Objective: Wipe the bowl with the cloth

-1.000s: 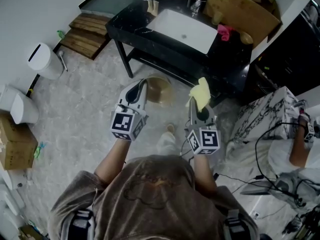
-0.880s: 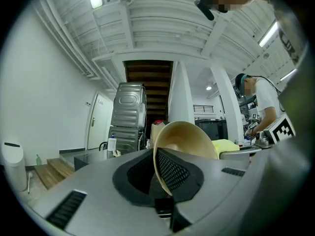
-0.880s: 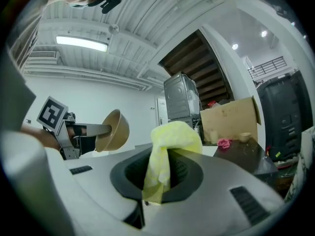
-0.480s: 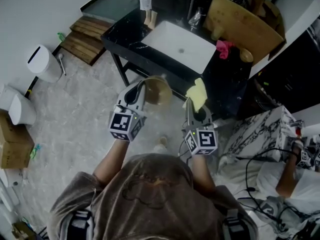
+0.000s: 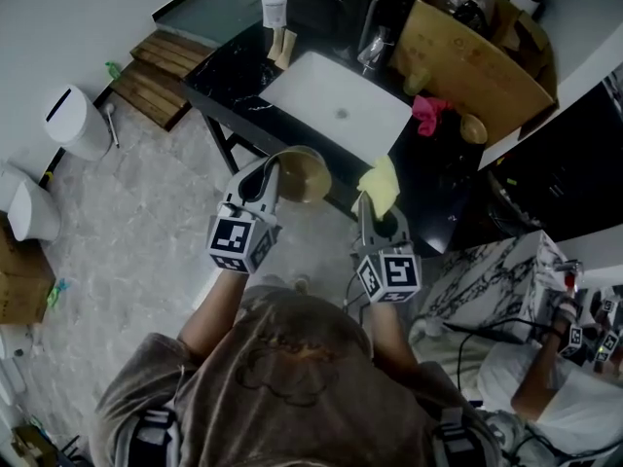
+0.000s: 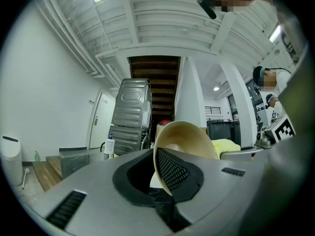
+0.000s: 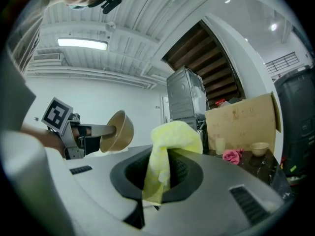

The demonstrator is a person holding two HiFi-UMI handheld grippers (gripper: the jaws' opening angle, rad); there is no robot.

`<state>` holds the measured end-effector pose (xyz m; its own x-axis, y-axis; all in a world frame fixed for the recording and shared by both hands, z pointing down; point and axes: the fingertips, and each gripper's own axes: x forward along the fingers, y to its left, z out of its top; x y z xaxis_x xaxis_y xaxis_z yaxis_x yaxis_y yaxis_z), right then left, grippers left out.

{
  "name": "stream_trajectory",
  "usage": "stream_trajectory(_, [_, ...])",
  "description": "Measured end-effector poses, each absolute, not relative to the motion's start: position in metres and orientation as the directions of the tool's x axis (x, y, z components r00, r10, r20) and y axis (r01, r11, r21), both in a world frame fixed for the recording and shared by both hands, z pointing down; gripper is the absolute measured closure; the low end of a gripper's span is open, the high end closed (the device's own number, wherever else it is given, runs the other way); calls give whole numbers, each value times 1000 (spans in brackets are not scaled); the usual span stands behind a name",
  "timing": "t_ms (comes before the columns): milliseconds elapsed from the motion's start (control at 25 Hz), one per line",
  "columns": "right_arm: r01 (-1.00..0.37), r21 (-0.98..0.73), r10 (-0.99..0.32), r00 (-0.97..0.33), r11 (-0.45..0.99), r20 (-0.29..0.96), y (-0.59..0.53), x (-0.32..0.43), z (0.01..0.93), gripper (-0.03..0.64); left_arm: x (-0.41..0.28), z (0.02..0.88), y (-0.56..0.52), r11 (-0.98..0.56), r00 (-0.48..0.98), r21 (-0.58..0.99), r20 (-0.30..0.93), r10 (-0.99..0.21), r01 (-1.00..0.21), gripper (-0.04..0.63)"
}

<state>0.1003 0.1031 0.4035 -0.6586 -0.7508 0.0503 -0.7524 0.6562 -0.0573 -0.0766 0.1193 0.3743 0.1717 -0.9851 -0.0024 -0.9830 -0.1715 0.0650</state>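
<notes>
– Left gripper view first: what does the left gripper (image 6: 162, 173) have?
– Its jaws are clamped on the rim of the tan bowl (image 6: 189, 144). The wall of the bowl passes between the pads and the rest juts out to the right of them.
– And the right gripper (image 7: 156, 178)?
– It is pinched on the yellow cloth (image 7: 170, 141). A bunched end stands above the jaws and a thin tail hangs down between them, so the cloth's long way runs roughly up and down.
– Where does the bowl sit?
– It is in the air, resting on nothing, near the front edge of the dark counter (image 5: 234, 90) and on the person's side of the white sink (image 5: 336, 115). The cloth is near its right side, but the two are apart.
– Which way does it face?
– It is tipped rather than level. The head view looks partly into its mouth and the right gripper view sees mostly its outside. Being round, it has no long side.
– How will it handle?
– Probably stiff, smooth and fairly light. A grip on the rim alone could let it swivel under a hard wipe, so a gentle push seems wise. The cloth is soft and limp and should fold into the hollow.
</notes>
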Motion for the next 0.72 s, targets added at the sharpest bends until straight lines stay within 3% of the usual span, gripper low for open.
stream_trajectory(720, [-776,-59,-770,-631,628,94,-21,74,421,595,-101,392,-21,-241,244,72,27,-969,-968,583])
